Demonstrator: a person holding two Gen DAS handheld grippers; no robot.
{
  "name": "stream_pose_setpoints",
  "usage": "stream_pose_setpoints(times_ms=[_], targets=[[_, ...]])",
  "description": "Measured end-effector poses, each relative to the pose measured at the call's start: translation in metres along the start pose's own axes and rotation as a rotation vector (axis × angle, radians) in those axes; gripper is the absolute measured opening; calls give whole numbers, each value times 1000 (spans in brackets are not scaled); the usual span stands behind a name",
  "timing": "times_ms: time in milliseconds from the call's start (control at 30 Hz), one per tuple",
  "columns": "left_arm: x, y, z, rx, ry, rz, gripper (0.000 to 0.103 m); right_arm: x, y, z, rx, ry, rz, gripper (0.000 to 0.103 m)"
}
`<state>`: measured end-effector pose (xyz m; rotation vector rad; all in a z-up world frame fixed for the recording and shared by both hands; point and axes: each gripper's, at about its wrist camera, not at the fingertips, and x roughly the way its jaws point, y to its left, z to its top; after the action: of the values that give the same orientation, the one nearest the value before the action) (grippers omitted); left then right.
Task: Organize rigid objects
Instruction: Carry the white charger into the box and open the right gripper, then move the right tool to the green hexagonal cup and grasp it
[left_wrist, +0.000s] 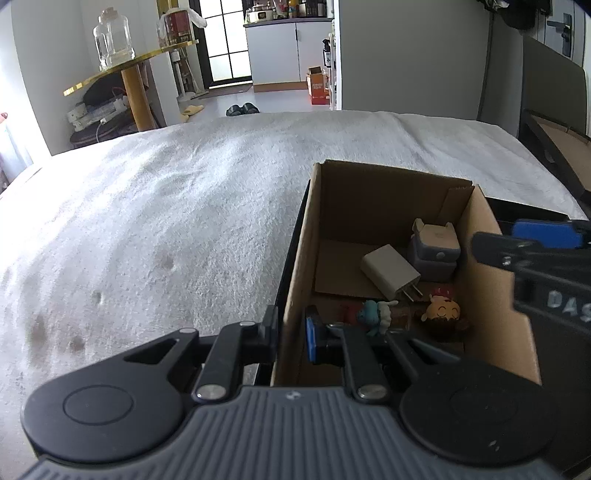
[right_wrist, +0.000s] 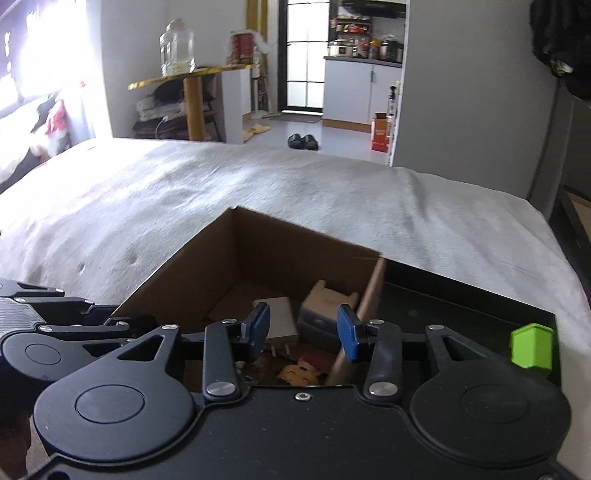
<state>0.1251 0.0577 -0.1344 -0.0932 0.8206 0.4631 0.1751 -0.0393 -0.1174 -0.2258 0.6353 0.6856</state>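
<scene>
Cardboard box (left_wrist: 388, 206) sits on the white-blanketed bed (left_wrist: 166, 221), open at the top. Left claw (left_wrist: 291, 334) is closed on the box's near-left wall — one finger outside, the blue pad (left_wrist: 311, 339) inside, cardboard pinched between them. Right claw (right_wrist: 303, 328) hangs over the box's right part, jaws parted and narrow, nothing between the pads. Contents on the box floor: white charger (left_wrist: 391, 275) lying flat with prongs toward the camera, grey-and-white block toy (left_wrist: 436, 251) just behind it, blue figurine (left_wrist: 376, 314) and a smiling red-capped figurine (left_wrist: 443, 310) near the front. Green block (right_wrist: 532, 345) rests outside the box — on the dark panel to its right.
</scene>
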Motion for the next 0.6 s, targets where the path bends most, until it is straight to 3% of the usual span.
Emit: stream_pose_setpoints(times_ms=[300,467,600], targets=[[-5,-12,10,17,12,43,23,-23,-28,-6,57,-34,-53,59],[-7,-23,12,51,2,65,48,-30,-54,-14,113,-43,-96,64],[-7,-27,14,61,3,100,55,-31,-73,-23,150,-41,-117,65]])
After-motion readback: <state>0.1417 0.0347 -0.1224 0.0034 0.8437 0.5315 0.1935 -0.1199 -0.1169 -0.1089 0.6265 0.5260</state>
